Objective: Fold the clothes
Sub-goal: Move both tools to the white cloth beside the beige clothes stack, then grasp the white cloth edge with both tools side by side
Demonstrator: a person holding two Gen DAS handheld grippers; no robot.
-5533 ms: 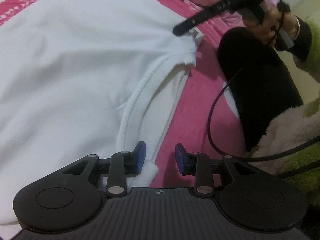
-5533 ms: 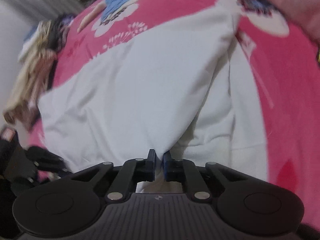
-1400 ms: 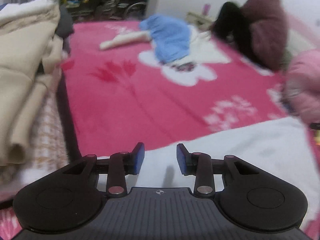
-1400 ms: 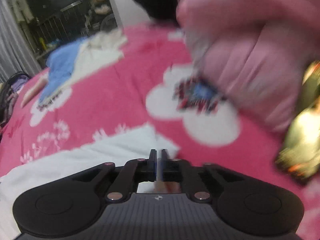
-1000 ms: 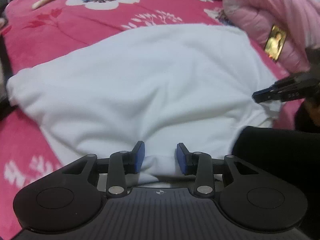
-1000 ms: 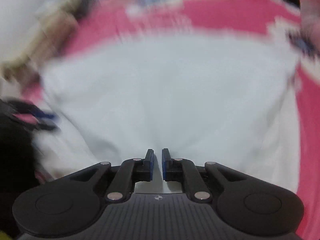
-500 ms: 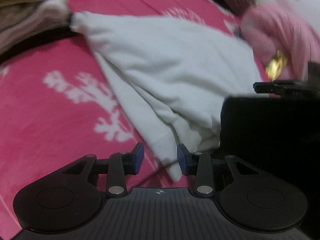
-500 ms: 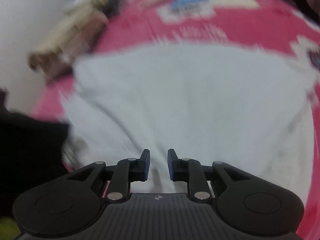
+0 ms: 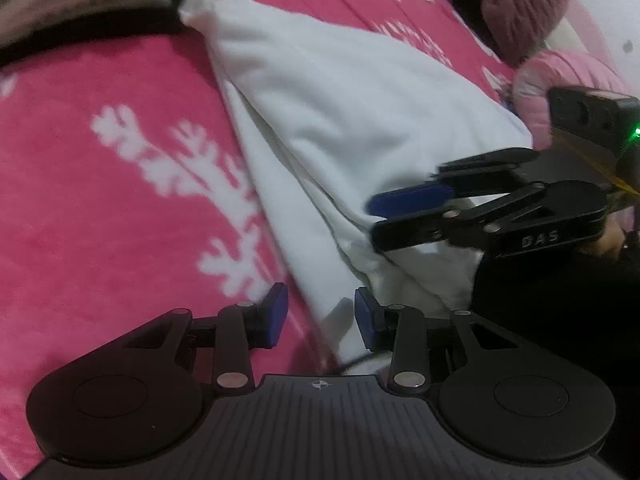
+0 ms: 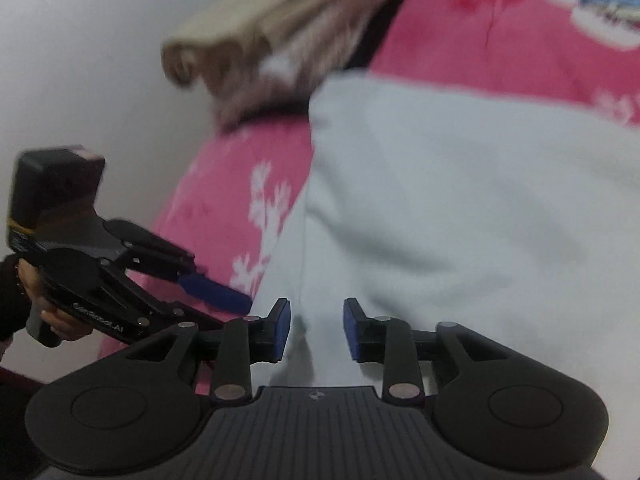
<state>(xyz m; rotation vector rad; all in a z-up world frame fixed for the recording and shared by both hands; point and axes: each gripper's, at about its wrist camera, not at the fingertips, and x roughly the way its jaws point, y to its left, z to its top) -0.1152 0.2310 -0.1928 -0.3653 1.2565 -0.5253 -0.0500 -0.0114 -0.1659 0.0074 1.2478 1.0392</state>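
Fleece, soft and white, makes up the folded garment (image 9: pixel 360 120), which fills the centre of the left wrist frame in stacked layers on a plush pink blanket (image 9: pixel 120 160) with white flower prints. The left hand-held gripper (image 9: pixel 321 316) stands released, a layered corner between its blue pads. The right hand-held gripper (image 10: pixel 314 328) is opening over the cloth, unclenched. Beige folded clothes (image 10: pixel 280 20) sit upper left.
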